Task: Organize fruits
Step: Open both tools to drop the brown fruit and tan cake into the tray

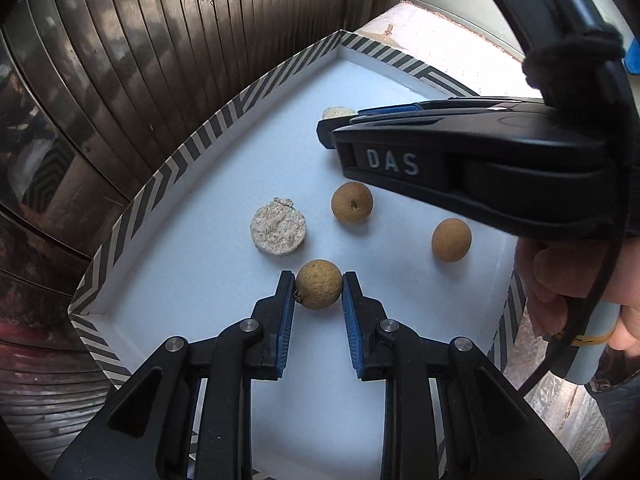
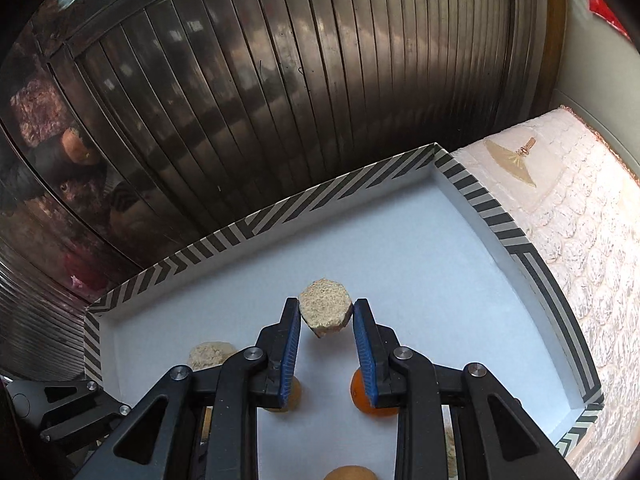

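Two pairs of tongs are over the tray [image 1: 192, 148] from where I sit. My left tongs [image 1: 319, 285] are closed on a small round brown fruit [image 1: 319, 284], their blue pads touching it on both sides, low over the white floor near the tray's near edge. My right tongs [image 2: 326, 314] pinch a pale, crumbly disc [image 2: 326, 312] by its edges and hold it tilted above the floor, roughly at the middle of the tray [image 2: 500, 216].

Loose on the floor in the left view lie a second brown fruit [image 1: 352, 202] and a third brown fruit [image 1: 451, 239], apart from each other, the third nearer the right-hand wall. A second pale disc [image 1: 278, 227] lies flat just beside the second fruit, towards the striped left wall. In that same view the right tongs [image 1: 325, 133] reach across from the right, hiding all but a sliver of the disc they hold, with a hand [image 1: 560, 280] on the grip by the tray's right edge.

In the right view, an orange-looking fruit [image 2: 362, 400] sits partly hidden behind the right finger. Behind the tray's far wall stands a dark ribbed metal shutter [image 2: 280, 100]; past the far right corner is a white quilted cloth [image 2: 580, 220].
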Demonstrator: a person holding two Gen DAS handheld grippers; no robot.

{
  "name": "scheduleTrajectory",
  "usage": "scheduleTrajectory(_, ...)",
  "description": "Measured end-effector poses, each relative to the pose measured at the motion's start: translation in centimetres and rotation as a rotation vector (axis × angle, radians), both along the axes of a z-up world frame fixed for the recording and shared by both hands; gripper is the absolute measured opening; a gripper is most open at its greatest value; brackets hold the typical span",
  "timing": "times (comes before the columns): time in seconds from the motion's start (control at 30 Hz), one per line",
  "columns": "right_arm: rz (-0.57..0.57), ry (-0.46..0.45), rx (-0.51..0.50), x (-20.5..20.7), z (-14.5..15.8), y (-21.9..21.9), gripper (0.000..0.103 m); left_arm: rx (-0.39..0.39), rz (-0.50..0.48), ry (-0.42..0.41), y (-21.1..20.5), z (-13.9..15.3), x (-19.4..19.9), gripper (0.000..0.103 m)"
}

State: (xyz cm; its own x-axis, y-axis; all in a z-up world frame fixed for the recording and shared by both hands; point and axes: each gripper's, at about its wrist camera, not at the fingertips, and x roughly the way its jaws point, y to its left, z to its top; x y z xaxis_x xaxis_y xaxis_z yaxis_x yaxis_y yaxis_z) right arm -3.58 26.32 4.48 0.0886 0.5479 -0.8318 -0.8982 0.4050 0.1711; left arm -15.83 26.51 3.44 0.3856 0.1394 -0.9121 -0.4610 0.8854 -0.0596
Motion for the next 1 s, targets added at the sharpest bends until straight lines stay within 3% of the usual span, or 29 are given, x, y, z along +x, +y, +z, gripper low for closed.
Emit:
scheduleTrajectory(0.2, 0.012, 0.003, -0.023, 0.0, -1.2, 1.1, 0.026, -0.004, 0.018, 0.01, 0.2, -0.4, 0.3, 0.025)
scheduleTrajectory(0.33, 0.006, 0.016, -0.016, 0.3, -1.2, 1.0, 0.026, -0.002, 0.029, 0.013, 0.2, -0.4, 0.2, 0.054)
scheduleTrajectory(0.37, 0.0, 0.021, -0.019, 0.4, -1.3, 0.8, 0.027, 0.002, 0.033, 0.01, 0.2, -0.3, 0.2, 0.056)
scheduleTrajectory(0.7, -0.069, 0.012, 0.071, 0.8, 1.7, -3.9, 0.028, 0.043, 0.054, 0.02, 0.1, 0.3, 0.5, 0.056)
scheduleTrajectory(1.0, -0.189, -0.02, 0.148, 1.2, 4.1, -10.3, 0.032, 0.09, 0.034, -0.033, -1.4, 2.5, 3.0, 0.056)
